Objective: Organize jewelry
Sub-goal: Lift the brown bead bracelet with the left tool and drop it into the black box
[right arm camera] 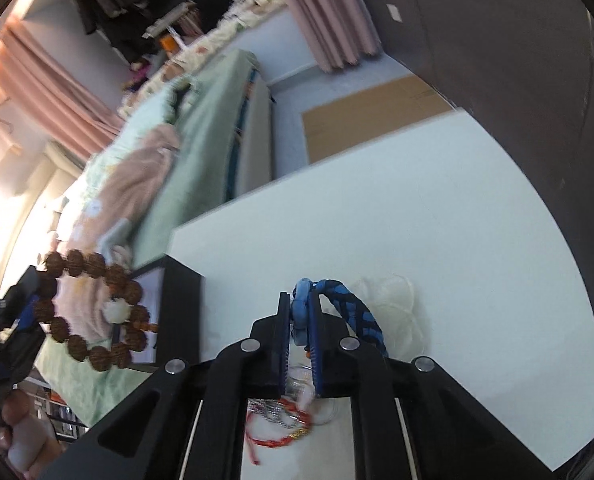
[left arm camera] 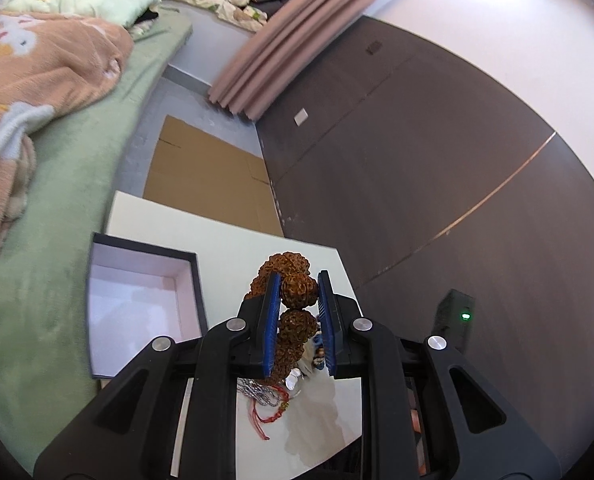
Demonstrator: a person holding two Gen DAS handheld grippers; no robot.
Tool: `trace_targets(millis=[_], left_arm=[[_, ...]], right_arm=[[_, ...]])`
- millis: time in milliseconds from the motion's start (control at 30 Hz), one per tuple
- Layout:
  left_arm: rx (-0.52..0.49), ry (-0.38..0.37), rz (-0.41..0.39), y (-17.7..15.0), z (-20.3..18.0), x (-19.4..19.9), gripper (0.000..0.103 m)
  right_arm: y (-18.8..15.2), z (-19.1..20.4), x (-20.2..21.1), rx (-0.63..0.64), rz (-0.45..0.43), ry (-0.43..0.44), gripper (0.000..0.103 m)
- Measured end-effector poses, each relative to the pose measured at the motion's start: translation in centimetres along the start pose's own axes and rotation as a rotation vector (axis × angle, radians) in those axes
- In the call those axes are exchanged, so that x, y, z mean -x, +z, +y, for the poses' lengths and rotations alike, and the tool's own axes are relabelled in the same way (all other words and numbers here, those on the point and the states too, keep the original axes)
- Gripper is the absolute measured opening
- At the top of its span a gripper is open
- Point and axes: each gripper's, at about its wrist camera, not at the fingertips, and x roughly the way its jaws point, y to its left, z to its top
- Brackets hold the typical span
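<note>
We see rough, knobbly brown seed beads (left arm camera: 295, 292) – a braided blue cord bracelet (right arm camera: 355, 312) – smooth matt white table (right arm camera: 457, 220).

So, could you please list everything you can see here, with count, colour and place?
bead bracelet: one, brown, held in the air in the left gripper
braided bracelet: one, blue, in the right gripper
box: one, black outside, white inside, open, on the table
red cord: one, on the table under the grippers
silver chain: one, beside the red cord
table: one, white
bed: one, green cover
cardboard: one, brown, on the floor
curtain: pink
left gripper: black, blue pads
right gripper: black, blue pads
</note>
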Motion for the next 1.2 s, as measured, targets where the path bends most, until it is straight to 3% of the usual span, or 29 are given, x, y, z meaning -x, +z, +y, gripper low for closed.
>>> trace_targets(millis=[267,500,567,600,633,767,967,1067,1100,1133,1167,1200], left_arm=[[0.029,0.042,-0.065,0.3,1.6,2.5,0.019],[0.091,0.083,-0.046,0.7,4.3,1.4,0.019],[0.125,0.098,-0.046,0.8,5.1,1.3,0.028],[0.137,0.113,-0.048,0.8,5.5,1.4,0.048],[0.139,0.131,-0.061,0.7,5.7,1.6,0.058],[0.142,0.164,-0.1,0.3,6.1,3.6,0.064],[0.134,0.25,-0.163,0.0,6.6,6.3,0.082],[0.129,0.287,-0.175,-0.1,6.9,7.0,0.09],[0.127,0.304,-0.178,-0.1,7.0,7.1,0.095],[0.127,0.314,-0.18,-0.2,7.2,7.4,0.098],[0.129,0.321,-0.182,-0.2,7.3,7.6,0.098],[0.132,0.325,-0.184,-0.2,7.4,7.7,0.098]], right_arm=[[0.4,4.0,1.6,0.098,-0.031,0.108,0.009],[0.5,7.1,2.1,0.134,-0.05,0.191,0.009],[0.7,8.0,2.1,0.137,-0.052,0.216,0.009],[0.7,8.5,2.1,0.137,-0.053,0.225,0.009],[0.9,9.0,2.1,0.138,-0.054,0.238,0.009],[1.0,11.1,1.7,0.148,-0.046,0.288,0.009],[0.9,13.7,-0.5,0.152,0.006,0.367,0.009],[0.8,14.7,-2.0,0.156,0.067,0.373,0.015],[0.8,14.7,-2.3,0.15,0.075,0.371,0.031],[0.8,14.4,-2.2,0.139,0.066,0.361,0.07],[0.8,13.9,-1.5,0.125,0.024,0.336,0.083],[0.8,13.5,-1.0,0.121,-0.004,0.318,0.089]])
